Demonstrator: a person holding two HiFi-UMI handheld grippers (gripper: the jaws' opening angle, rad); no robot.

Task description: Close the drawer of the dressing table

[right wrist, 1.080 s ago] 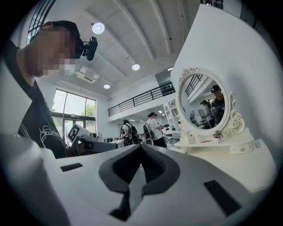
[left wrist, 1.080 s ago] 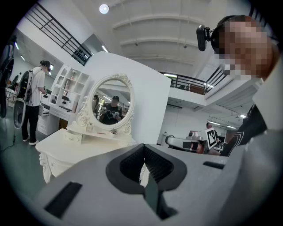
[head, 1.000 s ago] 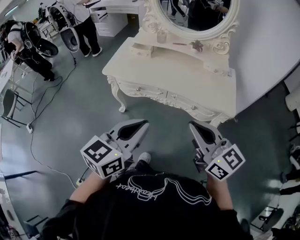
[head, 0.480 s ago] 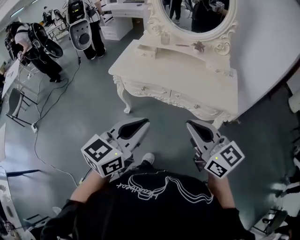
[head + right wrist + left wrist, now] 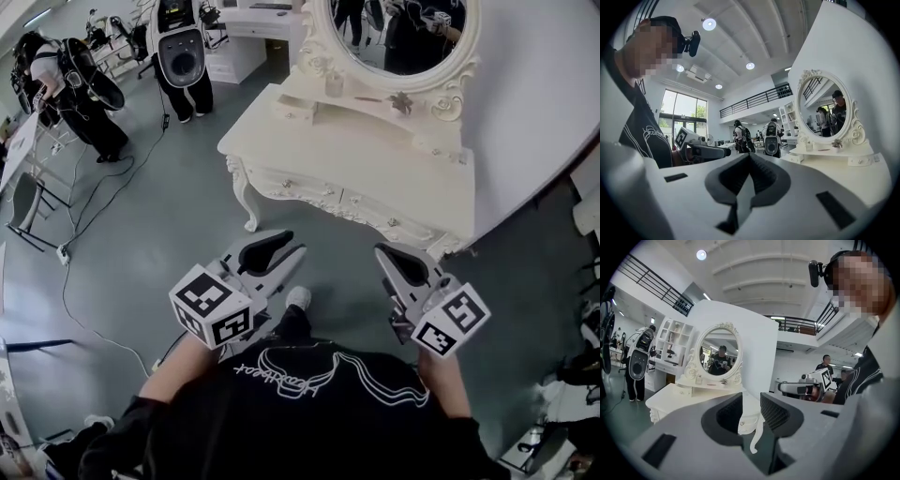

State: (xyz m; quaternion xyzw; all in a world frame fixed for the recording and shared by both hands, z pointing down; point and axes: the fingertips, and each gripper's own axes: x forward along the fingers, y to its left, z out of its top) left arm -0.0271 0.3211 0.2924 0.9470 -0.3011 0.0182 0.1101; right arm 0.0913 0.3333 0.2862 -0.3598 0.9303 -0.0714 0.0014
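Note:
The cream dressing table with an oval mirror stands ahead of me against the white wall. Its front drawers carry small knobs; from here they look flush with the frame. The left gripper hovers in front of the table without touching it. Its jaws have just been opening and stand open, with nothing between them. The right gripper is level beside it, shut and empty. In the left gripper view the table sits beyond the jaws.
People wearing equipment stand at the far left and at the back. Cables trail over the grey floor on the left. A white wall bounds the right side. My shoe is below the grippers.
The left gripper's jaws have parted; before they were closed. Both grippers stay about where they were. The people in the background have shifted.

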